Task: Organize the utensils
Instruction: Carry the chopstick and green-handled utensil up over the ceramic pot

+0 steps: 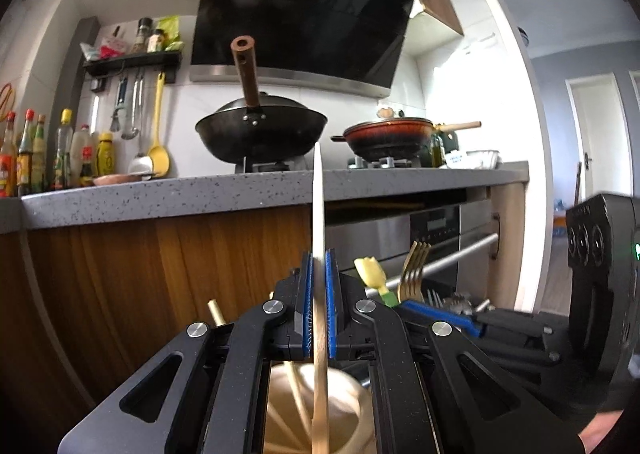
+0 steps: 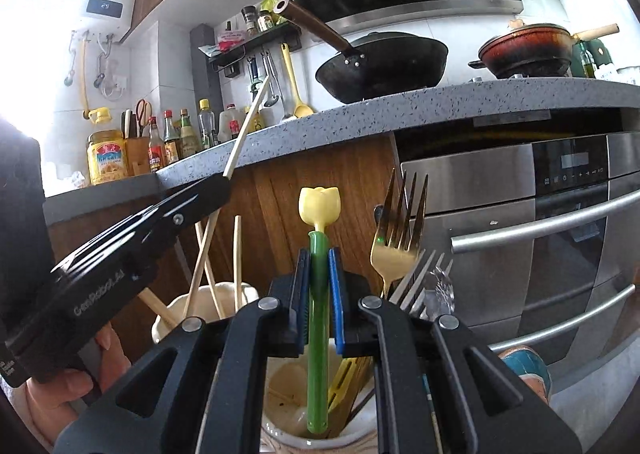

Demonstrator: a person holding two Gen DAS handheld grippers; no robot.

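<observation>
While the left gripper [image 1: 319,286] clamps a pale wooden chopstick [image 1: 318,198] above a cream ribbed cup [image 1: 344,394], the right gripper [image 2: 319,286] clamps a green-stemmed yellow tulip utensil [image 2: 319,214] (gold fork [image 2: 396,238] just beside), grey speckled countertop [image 2: 400,114] behind.

Left gripper [image 1: 319,286]: black angular linkage arms, triangular cut-outs, round silver pivot screws, blue ribbed pads [image 1: 331,294]. Right gripper [image 2: 319,286]: same build. White lettering on left body, seen from right wrist.
</observation>
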